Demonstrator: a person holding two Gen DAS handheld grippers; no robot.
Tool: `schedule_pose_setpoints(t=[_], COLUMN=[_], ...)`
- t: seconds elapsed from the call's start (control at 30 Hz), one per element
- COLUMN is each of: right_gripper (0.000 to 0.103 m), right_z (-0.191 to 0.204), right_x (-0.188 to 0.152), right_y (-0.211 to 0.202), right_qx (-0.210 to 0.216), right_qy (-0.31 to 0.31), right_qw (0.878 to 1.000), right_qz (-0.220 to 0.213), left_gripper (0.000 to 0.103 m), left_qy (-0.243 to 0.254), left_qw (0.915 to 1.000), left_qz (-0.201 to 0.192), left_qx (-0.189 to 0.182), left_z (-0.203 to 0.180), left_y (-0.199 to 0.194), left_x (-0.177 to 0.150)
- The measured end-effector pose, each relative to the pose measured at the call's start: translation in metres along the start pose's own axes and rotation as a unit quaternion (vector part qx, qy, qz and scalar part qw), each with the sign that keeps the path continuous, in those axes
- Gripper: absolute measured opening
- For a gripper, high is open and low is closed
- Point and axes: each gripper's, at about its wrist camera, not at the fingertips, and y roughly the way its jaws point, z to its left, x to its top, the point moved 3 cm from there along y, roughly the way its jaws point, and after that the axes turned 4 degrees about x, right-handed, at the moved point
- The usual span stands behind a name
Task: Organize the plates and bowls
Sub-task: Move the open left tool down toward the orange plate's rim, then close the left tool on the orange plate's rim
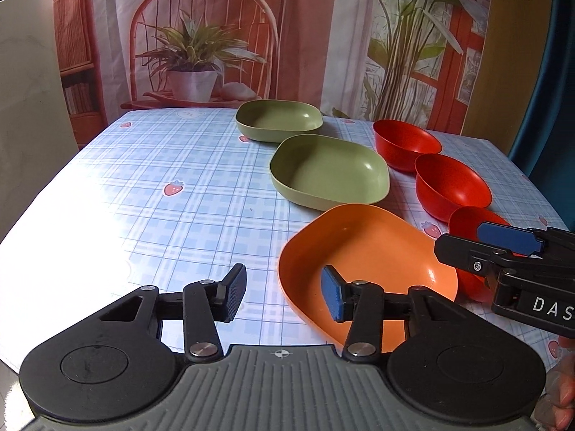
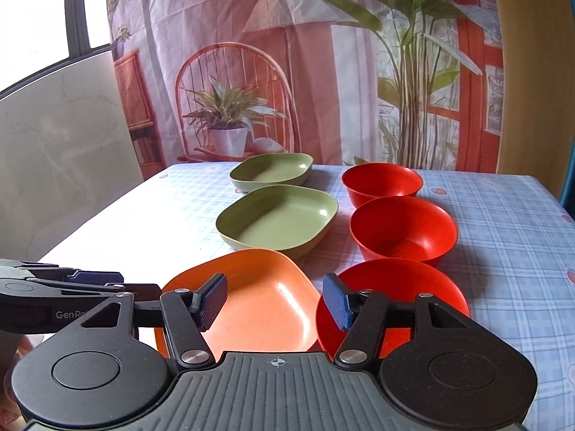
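Observation:
An orange plate (image 1: 366, 251) (image 2: 251, 298) lies nearest, with two green plates (image 1: 330, 168) (image 1: 278, 118) in a row behind it. To the right runs a row of three red bowls (image 2: 381, 181) (image 2: 404, 230) (image 2: 402, 287). My left gripper (image 1: 284, 298) is open and straddles the orange plate's left rim, blue pad inside the plate, black pad over the cloth. My right gripper (image 2: 275, 301) is open over the gap between the orange plate and the nearest red bowl, with the bowl's left rim just inside its blue pad. Neither gripper's pads press on anything.
The table (image 1: 161, 186) wears a blue checked cloth with strawberries, bare on its left half. A printed backdrop (image 2: 287, 72) hangs behind the far edge. A pale board (image 2: 64, 165) stands at the left. A person's fingers (image 1: 560, 406) show at the lower right.

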Motion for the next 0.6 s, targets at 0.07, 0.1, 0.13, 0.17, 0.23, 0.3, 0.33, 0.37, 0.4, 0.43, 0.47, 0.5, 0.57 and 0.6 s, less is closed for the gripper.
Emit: schedule_pose_setpoints(t=[0.07, 0.1, 0.13, 0.17, 0.23, 0.3, 0.33, 0.37, 0.4, 0.43, 0.47, 0.5, 0.57, 0.6], right_gripper=[0.053, 0.051, 0.049, 0.048, 0.046, 0.045, 0.045, 0.045, 0.045, 0.045, 0.045, 0.045, 0.044, 0.042], right_z=[0.003, 0.004, 0.006, 0.007, 0.009, 0.010, 0.010, 0.009, 0.007, 0.005, 0.003, 0.000, -0.005, -0.007], right_x=[-0.003, -0.004, -0.005, -0.007, -0.009, -0.012, -0.013, -0.014, -0.015, -0.016, -0.017, -0.017, -0.018, -0.018], right_y=[0.002, 0.003, 0.004, 0.005, 0.008, 0.010, 0.012, 0.013, 0.014, 0.015, 0.016, 0.016, 0.017, 0.017], right_qx=[0.005, 0.007, 0.010, 0.012, 0.017, 0.019, 0.019, 0.019, 0.018, 0.016, 0.014, 0.012, 0.006, 0.004], right_qy=[-0.002, -0.004, -0.005, -0.007, -0.009, -0.007, -0.004, 0.000, 0.004, 0.010, 0.016, 0.022, 0.035, 0.041], right_qw=[1.000, 1.000, 1.000, 1.000, 0.999, 0.999, 0.999, 0.999, 0.999, 0.999, 0.998, 0.998, 0.998, 0.998], right_qz=[0.008, 0.012, 0.016, 0.020, 0.028, 0.036, 0.040, 0.044, 0.048, 0.051, 0.053, 0.055, 0.057, 0.057], left_gripper=[0.041, 0.040, 0.040, 0.039, 0.039, 0.036, 0.034, 0.032, 0.030, 0.030, 0.030, 0.030, 0.030, 0.030], left_qy=[-0.001, -0.002, -0.003, -0.003, -0.005, -0.008, -0.010, -0.012, -0.013, -0.015, -0.016, -0.017, -0.018, -0.019], left_qw=[0.9999, 0.9999, 0.9998, 0.9997, 0.9995, 0.9993, 0.9992, 0.9990, 0.9989, 0.9988, 0.9987, 0.9986, 0.9985, 0.9985], left_qz=[0.008, 0.012, 0.017, 0.020, 0.027, 0.032, 0.035, 0.038, 0.040, 0.042, 0.044, 0.045, 0.046, 0.046], left_qx=[-0.006, -0.009, -0.012, -0.014, -0.017, -0.019, -0.019, -0.019, -0.020, -0.021, -0.021, -0.021, -0.022, -0.022], left_z=[-0.001, -0.001, -0.002, -0.002, -0.002, -0.002, -0.002, -0.002, -0.001, -0.001, 0.000, -0.001, -0.001, -0.001], left_y=[0.004, 0.006, 0.008, 0.010, 0.013, 0.017, 0.018, 0.019, 0.021, 0.021, 0.022, 0.022, 0.022, 0.022], left_x=[-0.002, -0.003, -0.004, -0.005, -0.007, -0.008, -0.009, -0.009, -0.010, -0.010, -0.010, -0.011, -0.011, -0.011])
